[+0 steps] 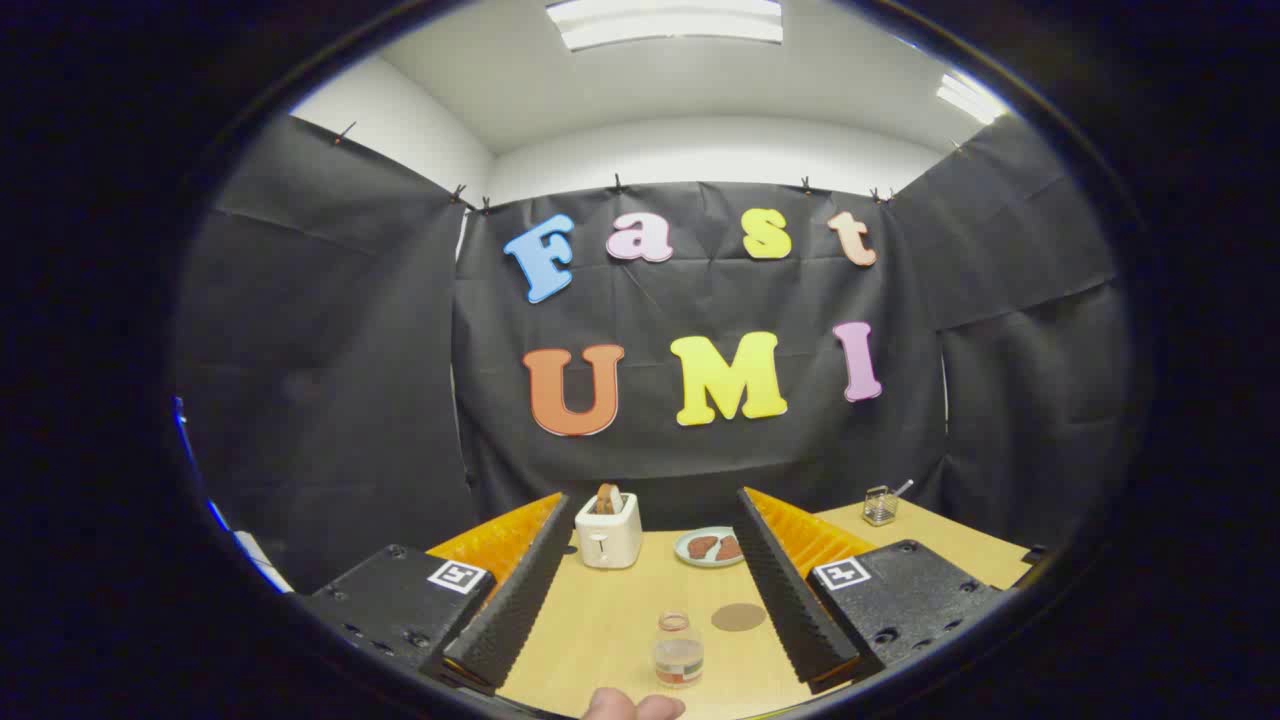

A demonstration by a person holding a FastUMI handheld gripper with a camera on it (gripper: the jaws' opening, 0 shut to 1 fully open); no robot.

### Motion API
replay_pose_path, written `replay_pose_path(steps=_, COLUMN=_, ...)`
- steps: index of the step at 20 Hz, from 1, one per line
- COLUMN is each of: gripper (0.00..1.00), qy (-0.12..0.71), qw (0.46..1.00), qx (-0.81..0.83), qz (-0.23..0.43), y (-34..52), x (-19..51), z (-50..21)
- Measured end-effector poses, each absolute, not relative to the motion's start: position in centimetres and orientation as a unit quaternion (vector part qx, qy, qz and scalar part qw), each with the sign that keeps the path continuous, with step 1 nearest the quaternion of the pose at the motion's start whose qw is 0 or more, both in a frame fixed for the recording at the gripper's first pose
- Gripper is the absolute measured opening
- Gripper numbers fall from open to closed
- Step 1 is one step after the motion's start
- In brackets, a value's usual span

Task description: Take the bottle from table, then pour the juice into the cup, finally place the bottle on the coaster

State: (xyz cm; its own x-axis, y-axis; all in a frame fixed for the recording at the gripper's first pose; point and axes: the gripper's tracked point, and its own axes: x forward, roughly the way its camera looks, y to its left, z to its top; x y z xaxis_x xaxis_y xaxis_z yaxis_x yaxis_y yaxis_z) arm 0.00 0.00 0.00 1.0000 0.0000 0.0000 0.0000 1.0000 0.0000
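Observation:
A small clear bottle (678,649) with a little pale juice in it stands upright on the wooden table (610,620), low between my fingers and close to me. A round brown coaster (738,617) lies flat just right of the bottle and a bit farther off. My gripper (652,500) is open, its fingers (525,590) spread wide above the table with nothing between them. A person's fingertips (630,706) show at the table's near edge, just before the bottle.
A white toaster (608,532) with a slice of bread in it stands farther back, left of centre. Beside it lies a plate (708,547) with brown pieces of food. A small wire basket (880,506) sits at the far right of the table.

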Motion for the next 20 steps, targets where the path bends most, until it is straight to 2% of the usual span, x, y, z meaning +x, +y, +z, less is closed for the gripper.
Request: replay_pose_path(steps=20, gripper=1.0, qy=0.023, qw=1.0, qx=-0.013, qz=0.004, y=0.6, x=0.4, z=-1.8)
